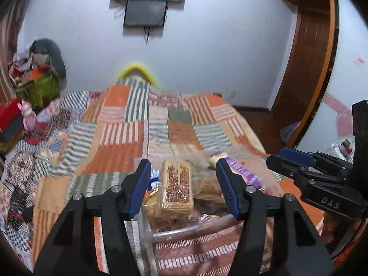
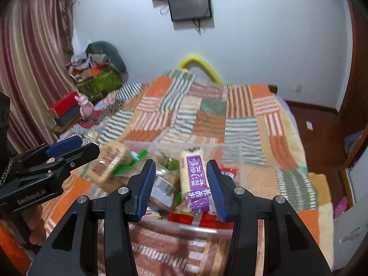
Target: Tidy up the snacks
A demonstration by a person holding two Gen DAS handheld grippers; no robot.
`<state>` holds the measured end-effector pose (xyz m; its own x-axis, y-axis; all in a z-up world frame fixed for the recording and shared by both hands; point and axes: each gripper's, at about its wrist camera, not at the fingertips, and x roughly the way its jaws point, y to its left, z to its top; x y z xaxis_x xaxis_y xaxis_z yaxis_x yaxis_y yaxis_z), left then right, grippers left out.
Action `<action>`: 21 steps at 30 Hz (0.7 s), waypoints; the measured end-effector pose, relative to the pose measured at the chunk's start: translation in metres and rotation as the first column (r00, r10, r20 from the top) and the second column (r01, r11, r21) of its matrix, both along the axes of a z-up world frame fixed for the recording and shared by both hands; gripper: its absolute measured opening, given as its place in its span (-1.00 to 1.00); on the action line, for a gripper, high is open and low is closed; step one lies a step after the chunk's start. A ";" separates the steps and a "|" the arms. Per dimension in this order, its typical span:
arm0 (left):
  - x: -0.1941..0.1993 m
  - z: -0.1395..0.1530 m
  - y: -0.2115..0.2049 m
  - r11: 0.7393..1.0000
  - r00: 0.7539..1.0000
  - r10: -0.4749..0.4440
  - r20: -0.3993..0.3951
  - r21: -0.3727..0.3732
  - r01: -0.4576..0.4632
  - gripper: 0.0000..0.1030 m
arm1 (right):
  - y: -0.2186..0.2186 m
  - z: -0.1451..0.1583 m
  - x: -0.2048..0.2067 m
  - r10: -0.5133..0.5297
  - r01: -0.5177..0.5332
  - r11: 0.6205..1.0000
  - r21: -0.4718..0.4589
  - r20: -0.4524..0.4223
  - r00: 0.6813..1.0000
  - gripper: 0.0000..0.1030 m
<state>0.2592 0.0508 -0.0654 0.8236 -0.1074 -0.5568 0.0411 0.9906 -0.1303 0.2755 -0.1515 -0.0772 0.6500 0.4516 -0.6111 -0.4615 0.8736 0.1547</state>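
A clear plastic bin (image 1: 174, 232) of snack packs sits on the patchwork bedspread; it also shows in the right wrist view (image 2: 202, 228). My left gripper (image 1: 182, 189) is open just above it, with a tan wafer pack (image 1: 178, 187) between but apart from the blue pads. My right gripper (image 2: 179, 187) is open over the bin, its pads either side of a yellow pack with a purple label (image 2: 195, 179), not clearly touching. The same purple pack (image 1: 241, 172) shows in the left view. Each gripper appears in the other's view: right (image 1: 296, 158), left (image 2: 66, 147).
The bedspread (image 1: 128, 138) covers the bed ahead. Boxes and bags (image 2: 96, 78) are stacked at the far left by a curtain. A wooden wardrobe (image 1: 308, 69) stands on the right. A red box and a pink toy (image 2: 85, 105) sit at the bed's left edge.
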 end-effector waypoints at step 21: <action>-0.194 0.116 -0.023 0.996 0.926 0.017 0.377 0.072 -0.048 0.80 | -0.034 0.106 -0.161 -0.046 -0.002 0.991 0.135 0.353 0.934 0.40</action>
